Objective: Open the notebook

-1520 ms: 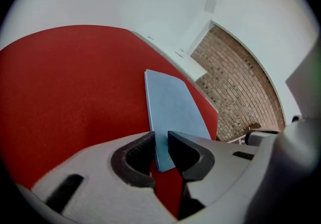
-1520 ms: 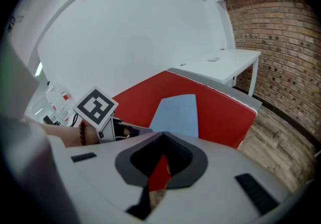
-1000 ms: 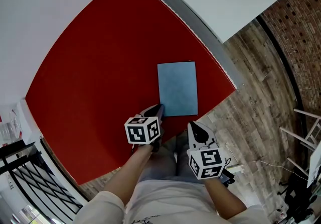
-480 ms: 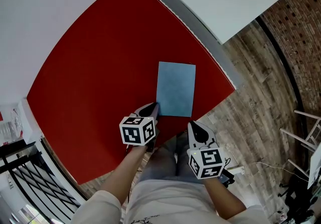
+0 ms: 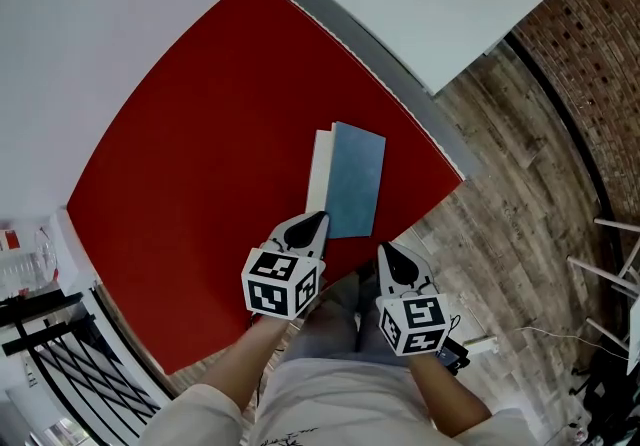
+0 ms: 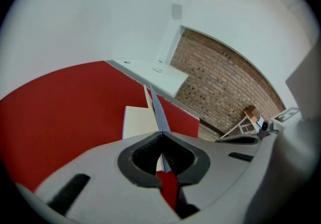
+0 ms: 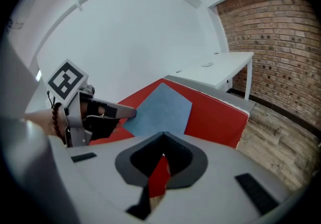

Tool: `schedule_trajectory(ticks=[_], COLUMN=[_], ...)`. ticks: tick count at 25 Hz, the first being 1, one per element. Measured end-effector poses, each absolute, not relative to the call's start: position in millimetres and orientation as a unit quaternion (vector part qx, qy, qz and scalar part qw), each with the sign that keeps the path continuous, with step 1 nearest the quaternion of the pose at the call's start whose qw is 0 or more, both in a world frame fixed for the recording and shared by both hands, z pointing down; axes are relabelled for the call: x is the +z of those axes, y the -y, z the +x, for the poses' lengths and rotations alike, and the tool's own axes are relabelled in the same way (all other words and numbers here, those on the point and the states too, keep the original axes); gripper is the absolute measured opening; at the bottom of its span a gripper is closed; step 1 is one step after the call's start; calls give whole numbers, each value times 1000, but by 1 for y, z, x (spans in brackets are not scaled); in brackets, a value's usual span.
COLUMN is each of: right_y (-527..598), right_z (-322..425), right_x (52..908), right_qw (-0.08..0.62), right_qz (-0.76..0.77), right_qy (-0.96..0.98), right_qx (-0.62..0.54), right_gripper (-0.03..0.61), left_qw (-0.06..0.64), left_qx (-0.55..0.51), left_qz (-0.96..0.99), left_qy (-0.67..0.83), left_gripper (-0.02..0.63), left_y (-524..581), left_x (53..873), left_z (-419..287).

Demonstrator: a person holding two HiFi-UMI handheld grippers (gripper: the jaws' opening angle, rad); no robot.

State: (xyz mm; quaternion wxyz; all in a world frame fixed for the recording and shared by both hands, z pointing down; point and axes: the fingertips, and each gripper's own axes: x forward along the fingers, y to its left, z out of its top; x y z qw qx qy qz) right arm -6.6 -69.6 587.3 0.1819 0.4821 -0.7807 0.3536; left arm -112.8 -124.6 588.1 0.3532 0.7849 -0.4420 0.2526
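Lifted now: thin blue notebook cover, left gripper pinching edge.

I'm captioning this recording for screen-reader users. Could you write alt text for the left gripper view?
The left gripper is shut on the blue cover, seen edge-on and raised above the cream page beneath. The notebook lies on a red table, with a white desk and a brick wall beyond.

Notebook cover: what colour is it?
The notebook cover is plain light blue, clearest in the head view.
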Motion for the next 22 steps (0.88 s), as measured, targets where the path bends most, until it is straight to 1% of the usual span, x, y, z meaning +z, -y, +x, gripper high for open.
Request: schedule_trajectory(ticks=[3,7,16,20,22], right_y=[70,67,51,45,42], right_z=[5,21,49,70,82], right_x=[584,581,586,589,591], right_qw=[173,163,152,146,144], right_qz=[491,502,522,542,551], right_qy=[777,770,755,741,734], right_qx=[354,358,367,369,370], right_gripper=[6,6,6,6,6], left_qw=[316,287,257,209,201], left_qx=[274,290,295,327,341], left_qz=[790,794,838,852,852], left_qy=[448,451,380,352,343], left_gripper=[12,11,11,11,11], left_y=[137,149,110,96,87], left_x=[580,567,555,566,577], left_z=[-114,-111,-22,14,27])
